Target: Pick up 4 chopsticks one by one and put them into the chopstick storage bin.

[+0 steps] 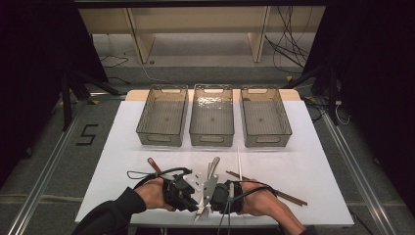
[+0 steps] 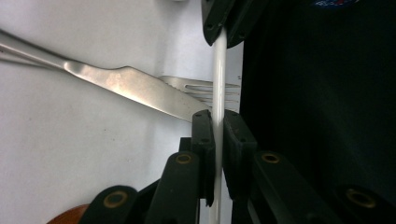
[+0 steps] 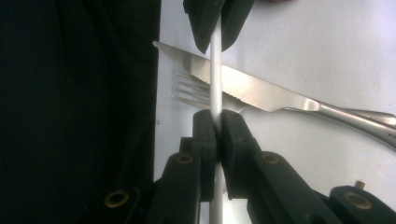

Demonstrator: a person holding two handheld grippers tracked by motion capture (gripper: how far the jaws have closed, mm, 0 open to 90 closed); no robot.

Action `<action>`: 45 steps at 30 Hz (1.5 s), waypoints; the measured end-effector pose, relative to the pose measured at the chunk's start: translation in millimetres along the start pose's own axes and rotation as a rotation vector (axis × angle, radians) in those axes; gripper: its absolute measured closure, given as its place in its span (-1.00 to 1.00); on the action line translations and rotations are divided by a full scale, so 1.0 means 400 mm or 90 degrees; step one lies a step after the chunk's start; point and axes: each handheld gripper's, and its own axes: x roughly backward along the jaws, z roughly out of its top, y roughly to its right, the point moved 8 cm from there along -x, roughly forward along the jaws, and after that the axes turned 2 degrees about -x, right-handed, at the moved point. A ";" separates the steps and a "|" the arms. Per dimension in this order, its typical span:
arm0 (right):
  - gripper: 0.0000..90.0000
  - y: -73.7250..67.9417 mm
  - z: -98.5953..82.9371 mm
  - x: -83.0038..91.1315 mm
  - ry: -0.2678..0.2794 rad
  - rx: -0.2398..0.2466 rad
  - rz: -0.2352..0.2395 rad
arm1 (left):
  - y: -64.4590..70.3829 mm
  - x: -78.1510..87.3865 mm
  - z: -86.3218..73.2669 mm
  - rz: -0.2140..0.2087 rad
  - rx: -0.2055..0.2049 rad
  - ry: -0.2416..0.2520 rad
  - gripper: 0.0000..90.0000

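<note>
Left gripper (image 2: 215, 140), lower centre of its view: jaws narrow, clamped on white rod (image 2: 218, 79). Right gripper (image 3: 215, 135), lower centre of its view: jaws narrow, clamped on same rod. Rod: vertical mid-frame, crossing above knife (image 2: 135, 88) and fork (image 2: 205, 88). Table (image 1: 313, 166): three bins (image 1: 212, 117) upper centre; chopsticks (image 1: 274, 188) lower right.

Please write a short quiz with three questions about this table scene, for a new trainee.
1. True or false: the left gripper and the right gripper are both shut on the white stick.
2. How many clear bins stand in the row at the far side of the table?
3. What lies under the white stick? A) knife and fork B) spoon C) cup

Key: 1 true; 2 three; 3 A.
</note>
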 end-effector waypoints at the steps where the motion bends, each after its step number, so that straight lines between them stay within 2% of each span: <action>1: 0.90 -0.001 0.001 0.000 0.004 -0.001 0.000 | -0.001 0.004 -0.002 -0.005 -0.014 -0.006 0.88; 5: 0.88 0.001 0.001 0.005 0.015 0.006 -0.002 | 0.001 0.012 0.000 -0.001 -0.021 0.005 0.89; 7: 0.69 0.011 0.000 0.017 0.026 -0.004 -0.019 | -0.001 0.017 0.002 0.006 -0.020 0.012 0.90; 9: 0.59 0.020 -0.003 0.036 0.037 -0.016 -0.024 | -0.003 0.020 0.001 0.010 -0.022 0.011 0.90; 10: 0.46 0.026 -0.004 0.049 0.047 -0.026 -0.031 | -0.006 0.022 0.001 0.016 -0.020 0.014 0.90; 11: 0.29 0.033 -0.003 0.061 0.065 -0.046 -0.044 | -0.009 0.026 0.001 0.017 -0.016 0.014 0.90; 12: 0.20 0.045 0.001 0.071 0.098 -0.065 -0.067 | -0.019 0.035 0.000 0.031 -0.007 0.020 0.90; 13: 0.15 0.055 -0.003 0.088 0.106 -0.078 -0.075 | -0.019 0.035 0.000 0.031 -0.007 0.020 0.90; 14: 0.09 0.064 -0.009 0.103 0.114 -0.097 -0.085 | -0.028 0.044 -0.003 0.044 0.006 0.025 0.90; 16: -0.05 0.085 -0.020 0.126 0.144 -0.132 -0.112 | -0.034 0.050 -0.005 0.053 0.012 0.028 0.90; 17: -0.05 0.085 -0.020 0.126 0.144 -0.132 -0.112 | -0.039 0.056 -0.006 0.058 0.019 0.032 0.90; 18: -0.16 0.106 -0.036 0.145 0.168 -0.179 -0.129 | -0.045 0.063 -0.007 0.071 0.026 0.037 0.90; 21: -0.22 0.138 -0.066 0.168 0.205 -0.253 -0.153 | -0.069 0.091 -0.009 0.107 0.061 0.060 0.90; 22: -0.22 0.138 -0.066 0.168 0.205 -0.253 -0.153 | -0.079 0.100 -0.010 0.120 0.076 0.071 0.90; 23: -0.25 0.148 -0.080 0.173 0.211 -0.283 -0.162 | -0.090 0.110 -0.013 0.137 0.086 0.077 0.90; 24: -0.28 0.163 -0.103 0.178 0.229 -0.335 -0.170 | -0.103 0.120 -0.016 0.155 0.101 0.087 0.90; 25: -0.28 0.163 -0.103 0.178 0.229 -0.335 -0.170 | -0.115 0.131 -0.020 0.171 0.116 0.096 0.90; 27: -0.30 0.176 -0.130 0.180 0.235 -0.380 -0.178 | -0.141 0.153 -0.028 0.210 0.148 0.117 0.90; 28: -0.31 0.187 -0.156 0.176 0.238 -0.433 -0.180 | -0.153 0.165 -0.032 0.221 0.160 0.125 0.90; 29: -0.34 0.187 -0.156 0.176 0.238 -0.433 -0.180 | -0.164 0.176 -0.037 0.236 0.174 0.134 0.90; 32: -0.36 0.197 -0.189 0.170 0.240 -0.482 -0.186 | -0.196 0.211 -0.053 0.279 0.213 0.160 0.90; 34: -0.37 0.198 -0.201 0.167 0.244 -0.499 -0.181 | -0.215 0.233 -0.063 0.301 0.235 0.175 0.90; 42: -0.37 0.191 -0.217 0.159 0.240 -0.519 -0.180 | -0.288 0.310 -0.111 0.374 0.308 0.206 0.90; 45: -0.37 0.190 -0.222 0.157 0.238 -0.524 -0.181 | -0.327 0.331 -0.136 0.411 0.337 0.200 0.90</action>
